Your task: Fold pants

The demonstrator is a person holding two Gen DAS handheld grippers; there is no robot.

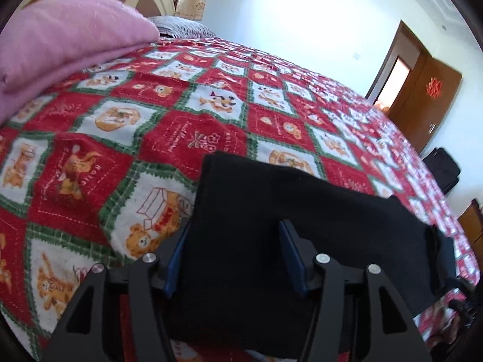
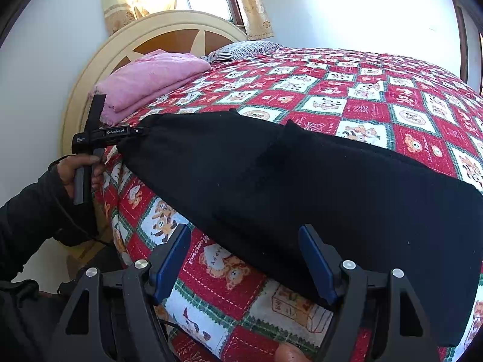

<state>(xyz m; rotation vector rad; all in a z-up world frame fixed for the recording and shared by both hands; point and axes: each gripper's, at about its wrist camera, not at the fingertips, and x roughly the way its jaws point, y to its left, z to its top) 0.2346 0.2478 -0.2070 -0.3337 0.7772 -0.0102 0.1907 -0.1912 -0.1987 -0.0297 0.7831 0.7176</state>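
On the bed (image 2: 392, 96) | pants (image 2: 302, 187) flat near its edge | left gripper (image 1: 232, 256) jaws spread astride cloth, not pinching | right gripper (image 2: 246, 259) jaws spread, empty | risk: shallow bite slips, fold skews

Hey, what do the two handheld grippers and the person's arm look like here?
Both grippers, left gripper and right gripper, have matte black angular linkage arms with silver round pivot bolts and flat blue pads. From the side, the left one's black body carries a white GenRobot.AI label above a grey handle. The person wears a black sleeve.
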